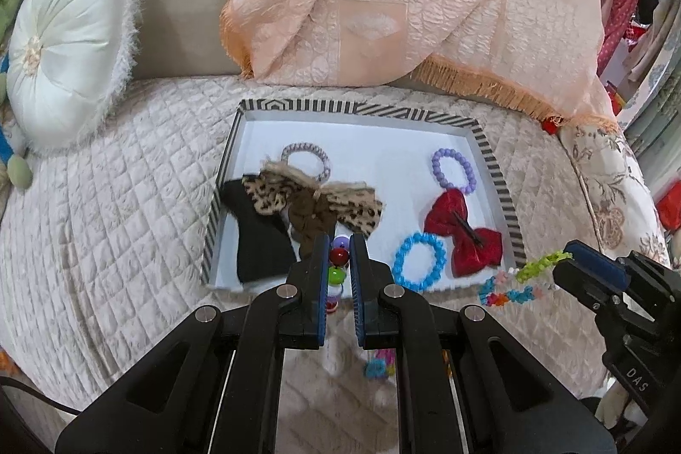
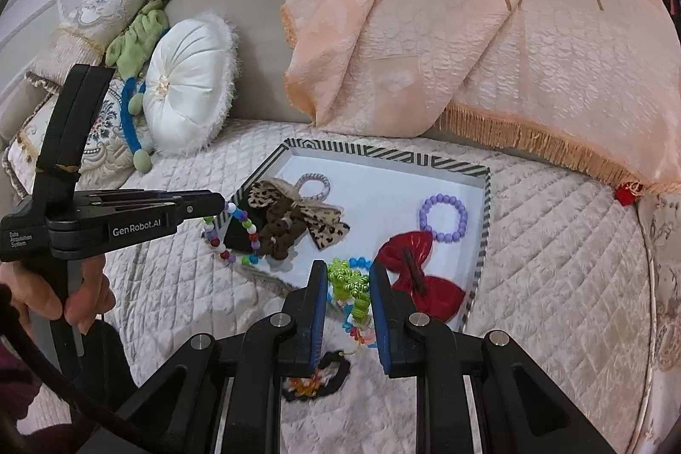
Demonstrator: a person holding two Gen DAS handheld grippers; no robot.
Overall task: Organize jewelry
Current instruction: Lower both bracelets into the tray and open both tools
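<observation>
Striped tray (image 1: pixel 496 173) was our target: both grippers, left gripper (image 1: pixel 339 241) and right gripper (image 2: pixel 349 271), were clamped on bead bracelets, so we figured lowering inside its rim first was smartest.

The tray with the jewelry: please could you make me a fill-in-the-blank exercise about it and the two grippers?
1. The left gripper holds a bracelet of multicoloured ____.
2. The red bow lies inside the striped tray, next to a blue ____.
3. The right gripper holds a bracelet whose top part is ____ in colour.
4. The purple bead bracelet lies ____ the tray.

Missing words: beads; bracelet; green; inside
</observation>
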